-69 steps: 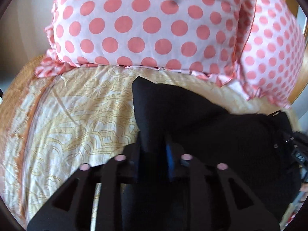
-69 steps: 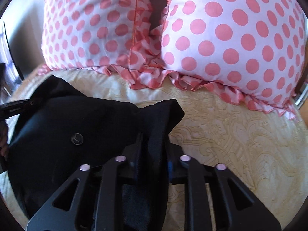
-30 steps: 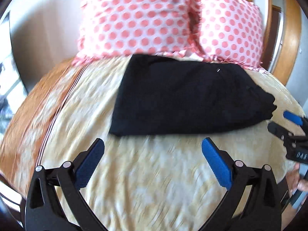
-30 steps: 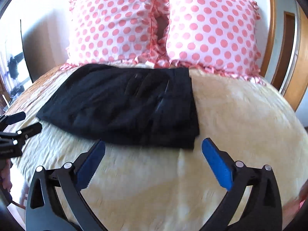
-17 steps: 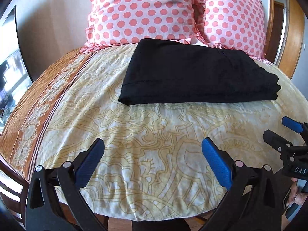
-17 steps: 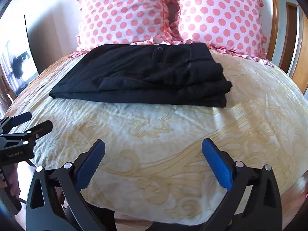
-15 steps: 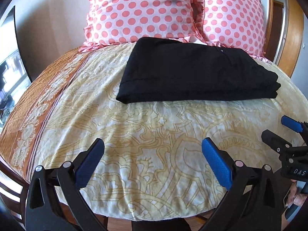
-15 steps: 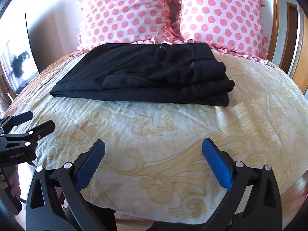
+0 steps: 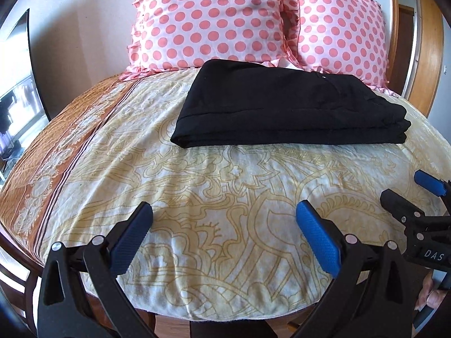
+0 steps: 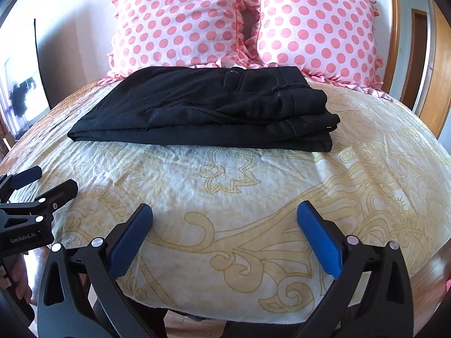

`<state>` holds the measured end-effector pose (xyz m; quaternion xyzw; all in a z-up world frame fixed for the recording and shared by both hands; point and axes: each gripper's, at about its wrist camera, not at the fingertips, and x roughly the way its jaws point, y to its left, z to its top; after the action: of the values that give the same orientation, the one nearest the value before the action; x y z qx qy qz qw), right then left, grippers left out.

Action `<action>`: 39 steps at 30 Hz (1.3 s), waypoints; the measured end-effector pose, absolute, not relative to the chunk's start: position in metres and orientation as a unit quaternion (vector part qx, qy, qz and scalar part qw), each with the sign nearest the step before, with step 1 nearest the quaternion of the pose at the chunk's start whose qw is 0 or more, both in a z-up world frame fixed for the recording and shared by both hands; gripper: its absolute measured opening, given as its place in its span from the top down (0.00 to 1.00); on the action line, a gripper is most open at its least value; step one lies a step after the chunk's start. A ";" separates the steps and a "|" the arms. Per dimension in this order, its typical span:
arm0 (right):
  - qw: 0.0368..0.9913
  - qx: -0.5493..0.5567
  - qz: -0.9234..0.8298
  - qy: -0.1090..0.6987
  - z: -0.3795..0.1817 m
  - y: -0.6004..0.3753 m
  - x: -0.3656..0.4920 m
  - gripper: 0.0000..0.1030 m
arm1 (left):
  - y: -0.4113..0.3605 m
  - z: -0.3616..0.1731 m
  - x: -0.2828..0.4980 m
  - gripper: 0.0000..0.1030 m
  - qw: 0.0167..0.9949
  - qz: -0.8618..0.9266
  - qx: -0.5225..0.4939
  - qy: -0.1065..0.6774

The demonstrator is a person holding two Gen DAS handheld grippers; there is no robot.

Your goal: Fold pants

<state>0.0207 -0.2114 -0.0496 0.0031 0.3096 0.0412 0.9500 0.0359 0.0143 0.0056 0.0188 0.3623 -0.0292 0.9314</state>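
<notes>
Black pants [image 9: 282, 109] [image 10: 205, 107] lie folded in a flat stack on the bed, close to the pillows. My left gripper [image 9: 224, 219] hangs open over the near edge of the bed, well short of the pants, with nothing between its blue pads. My right gripper [image 10: 224, 219] is open too, at the same near edge, empty. Each gripper shows at the side of the other's view: the right gripper [image 9: 414, 194] at the right edge, the left gripper [image 10: 39, 183] at the left edge.
Two pink polka-dot pillows [image 9: 208, 19] [image 10: 315, 22] lean against the wall behind the pants. The bed cover [image 9: 225, 186] is cream with yellow scrolls and an orange border on the left. A wooden door frame [image 9: 428, 42] stands at the right. A hand [image 9: 434, 300] holds the right gripper.
Both grippers let go of the pants, opened, and pulled back from the pillows to the near edge of the bed. The pants now lie folded and still.
</notes>
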 end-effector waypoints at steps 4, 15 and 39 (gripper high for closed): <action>0.952 0.005 0.037 0.304 -0.050 -0.211 0.020 0.01 | 0.014 0.005 0.035 0.02 0.933 -0.026 0.017 0.358; 0.955 0.009 0.028 0.296 -0.051 -0.212 0.020 0.01 | 0.014 0.003 0.031 0.02 0.938 -0.019 0.013 0.345; 0.955 0.009 0.028 0.295 -0.052 -0.211 0.019 0.01 | 0.014 0.002 0.031 0.02 0.938 -0.019 0.013 0.345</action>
<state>0.0194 -0.2114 -0.0516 0.0088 0.2949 0.0281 0.9551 0.0305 0.0141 0.0024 0.0131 0.3451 -0.0187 0.9383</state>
